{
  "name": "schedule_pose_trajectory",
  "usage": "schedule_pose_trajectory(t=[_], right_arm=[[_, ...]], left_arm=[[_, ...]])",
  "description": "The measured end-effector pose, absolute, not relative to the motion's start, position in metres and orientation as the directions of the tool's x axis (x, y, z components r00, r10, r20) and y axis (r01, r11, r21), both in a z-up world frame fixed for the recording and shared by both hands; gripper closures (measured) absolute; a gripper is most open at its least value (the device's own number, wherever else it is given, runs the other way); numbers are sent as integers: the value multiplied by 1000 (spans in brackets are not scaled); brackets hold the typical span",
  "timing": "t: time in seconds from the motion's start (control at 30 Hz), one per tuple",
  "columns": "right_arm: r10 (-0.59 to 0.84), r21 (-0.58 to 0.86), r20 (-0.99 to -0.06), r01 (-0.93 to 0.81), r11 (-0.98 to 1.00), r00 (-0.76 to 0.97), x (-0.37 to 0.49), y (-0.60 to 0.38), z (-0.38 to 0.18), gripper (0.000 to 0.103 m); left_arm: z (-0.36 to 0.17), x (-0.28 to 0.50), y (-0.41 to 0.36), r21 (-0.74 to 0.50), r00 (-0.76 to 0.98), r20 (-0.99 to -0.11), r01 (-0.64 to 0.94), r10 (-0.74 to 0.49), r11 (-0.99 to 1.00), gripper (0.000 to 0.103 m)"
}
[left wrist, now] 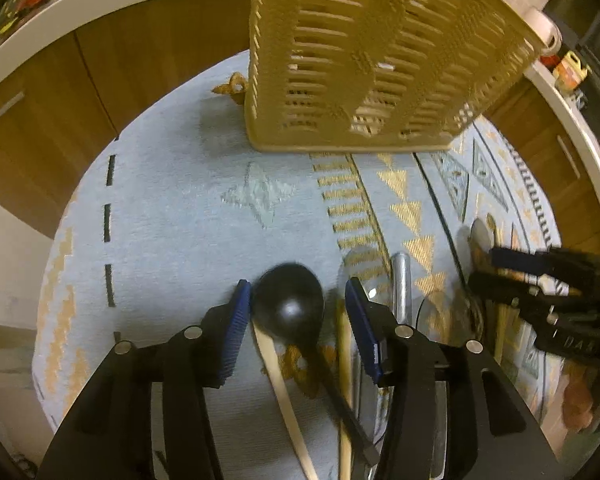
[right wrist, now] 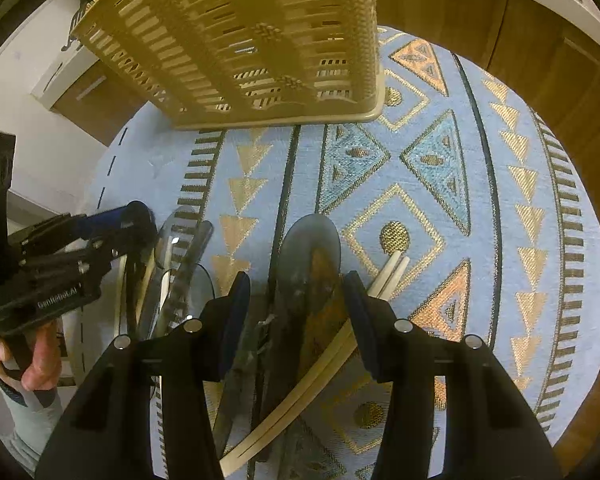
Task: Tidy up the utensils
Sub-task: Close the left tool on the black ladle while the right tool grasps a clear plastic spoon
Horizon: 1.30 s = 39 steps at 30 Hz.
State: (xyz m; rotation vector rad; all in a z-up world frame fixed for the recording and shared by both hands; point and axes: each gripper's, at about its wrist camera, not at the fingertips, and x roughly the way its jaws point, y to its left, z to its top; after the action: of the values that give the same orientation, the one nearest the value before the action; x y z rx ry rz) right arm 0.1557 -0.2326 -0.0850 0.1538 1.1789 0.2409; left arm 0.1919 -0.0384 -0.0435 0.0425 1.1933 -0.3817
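A tan woven-look plastic basket stands at the far side of the blue patterned cloth; it also shows in the right wrist view. My left gripper is open, its pads either side of a black ladle's bowl, with pale chopsticks and a metal handle beside it. My right gripper is open around a dark wooden spoon lying on the pile, with chopsticks beside it. The left gripper shows at the left of the right wrist view.
The blue and gold patterned cloth covers a round table. Wooden cabinets with a white countertop ring the scene. A glass spoon and other utensils lie between the two grippers. A hand holds the left gripper.
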Motion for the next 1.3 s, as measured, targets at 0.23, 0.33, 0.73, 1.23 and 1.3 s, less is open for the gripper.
schedule_pose_trajectory(t=[0.23,0.33,0.73,1.23,1.3], right_arm=[[243,213,-898,-122,970,367,153,-232,-83,57],[228,195,-901,-124,973,370,153,-225,-84,57],[163,107,-910,-163,981,382,154,-211,-85,57],[104,26,-903,-190,981,416,147,-197,-87,75],[134,54,-895,-194,980,425,144,-199,-86,75]], left_arm=[[-46,174,-50,-73,359,-910,349,-205,934,56],[-46,176,-50,-81,361,-907,352,-215,932,56],[-47,171,-38,-88,363,-897,415,-253,906,59],[-42,173,-53,-31,439,-875,369,-203,929,69],[-35,168,-35,-49,457,-861,361,-223,931,69]])
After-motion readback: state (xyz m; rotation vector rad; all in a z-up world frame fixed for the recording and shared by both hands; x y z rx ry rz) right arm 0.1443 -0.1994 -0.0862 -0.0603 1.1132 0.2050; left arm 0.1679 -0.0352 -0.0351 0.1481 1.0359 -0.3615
